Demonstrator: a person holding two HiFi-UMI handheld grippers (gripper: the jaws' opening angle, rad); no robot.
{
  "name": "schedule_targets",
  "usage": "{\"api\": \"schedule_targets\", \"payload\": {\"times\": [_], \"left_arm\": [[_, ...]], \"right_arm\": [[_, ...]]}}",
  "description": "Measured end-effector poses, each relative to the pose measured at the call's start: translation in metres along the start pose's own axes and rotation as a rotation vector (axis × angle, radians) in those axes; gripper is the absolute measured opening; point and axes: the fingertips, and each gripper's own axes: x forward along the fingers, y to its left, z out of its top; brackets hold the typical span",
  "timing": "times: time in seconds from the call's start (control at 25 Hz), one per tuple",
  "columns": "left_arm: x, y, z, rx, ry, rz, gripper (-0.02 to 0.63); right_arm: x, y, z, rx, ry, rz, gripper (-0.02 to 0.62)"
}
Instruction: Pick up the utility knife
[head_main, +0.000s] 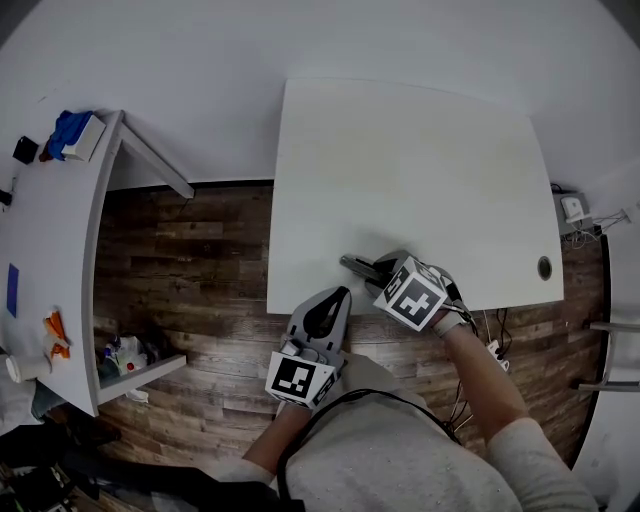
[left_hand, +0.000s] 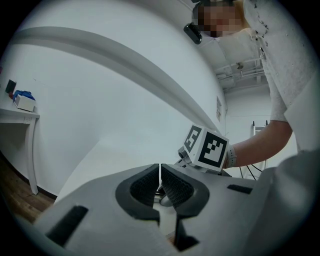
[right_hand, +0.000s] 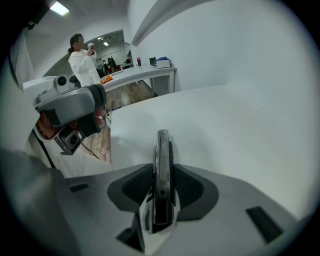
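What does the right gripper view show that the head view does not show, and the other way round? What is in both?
Only the right gripper view: the utility knife standing on its edge between the pads of the right gripper, which close on both its sides, and a person in a white coat far behind.
Only the head view: the round hole near the table's corner and the marker cube on the right gripper.
Both: the white table, the knife and the left gripper.

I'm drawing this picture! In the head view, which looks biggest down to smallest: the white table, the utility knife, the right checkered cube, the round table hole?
1. white table
2. checkered cube, though it sits nearer the camera
3. utility knife, partly hidden
4. round hole
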Motion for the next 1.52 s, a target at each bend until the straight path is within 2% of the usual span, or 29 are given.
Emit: {"api": "schedule_targets", "payload": {"times": [0.28,0.56,0.84,1.2,1.36,1.52], "left_arm": [[0.001,0.007,0.004,-0.012,-0.009,0.019,0.008],[0.001,0.009,0.004,-0.021,-0.009,0.021,0.008],[0.004,0.008,0.008,-0.018,-0.009,0.008,0.008],[0.007,0.003,0.016,-0.007,-0.007,-0.019,0.008],[0.011,-0.001,0.022,0.000,-0.006,-0.033,0.008],[0.015,-0.002,0.029,0.006,-0.009,-0.041,0.008]], "right_arm": [[-0.003,0.001,0.002,-0.010,-0.032,-0.020,0.130],[-0.009,-0.006,-0.003,0.110,-0.096,-0.005,0.130],[-0.018,-0.009,-0.003,0.160,-0.141,-0.015,0.129],[-0.041,-0.016,0.006,0.288,-0.271,-0.034,0.129],[-0.053,-0.020,0.012,0.310,-0.311,-0.057,0.129],[-0.073,-0.023,0.021,0.374,-0.391,-0.058,0.129]]}}
